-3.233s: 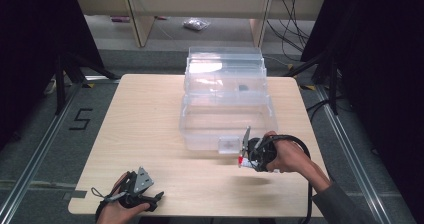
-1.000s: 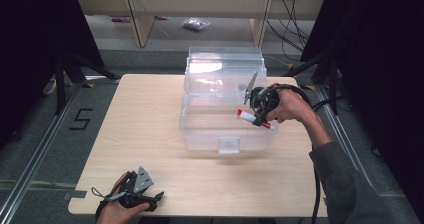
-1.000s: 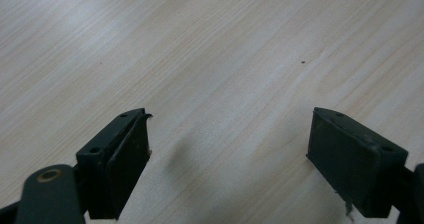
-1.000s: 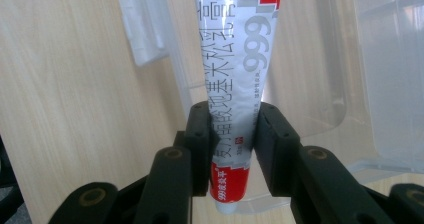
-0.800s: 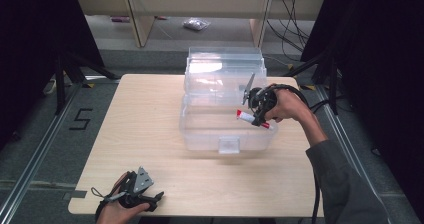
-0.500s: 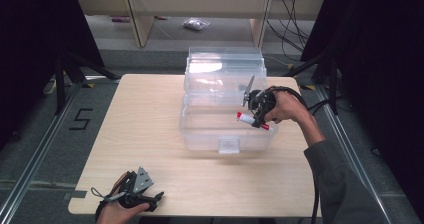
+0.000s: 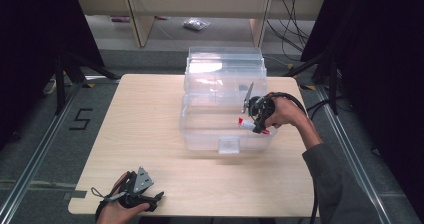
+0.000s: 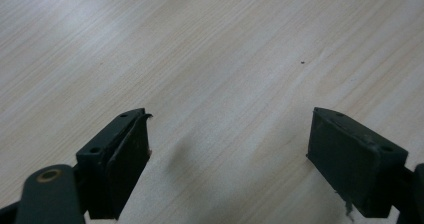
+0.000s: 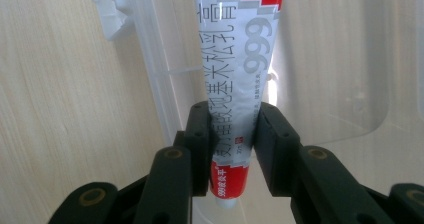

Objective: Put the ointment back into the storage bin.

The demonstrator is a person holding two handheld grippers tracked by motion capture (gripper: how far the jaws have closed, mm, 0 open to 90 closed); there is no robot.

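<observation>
Right gripper [image 7: 248, 115] clamped, arm extended; left gripper [image 7: 150, 200] spread, low.

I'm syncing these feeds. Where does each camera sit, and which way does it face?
High view: above the person's side, facing forward and down on the table; both forearms enter below.
Left gripper view: rides the left tool, facing bare tabletop; jaws apart.
Right gripper view: rides the right tool, facing the clear bin; jaws clamp a tube.
Shared: tube and bin.

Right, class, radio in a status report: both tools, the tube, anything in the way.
Left tool open, low over bare table. Right tool shut on ointment tube, above clear storage box. Nothing in the way.
</observation>
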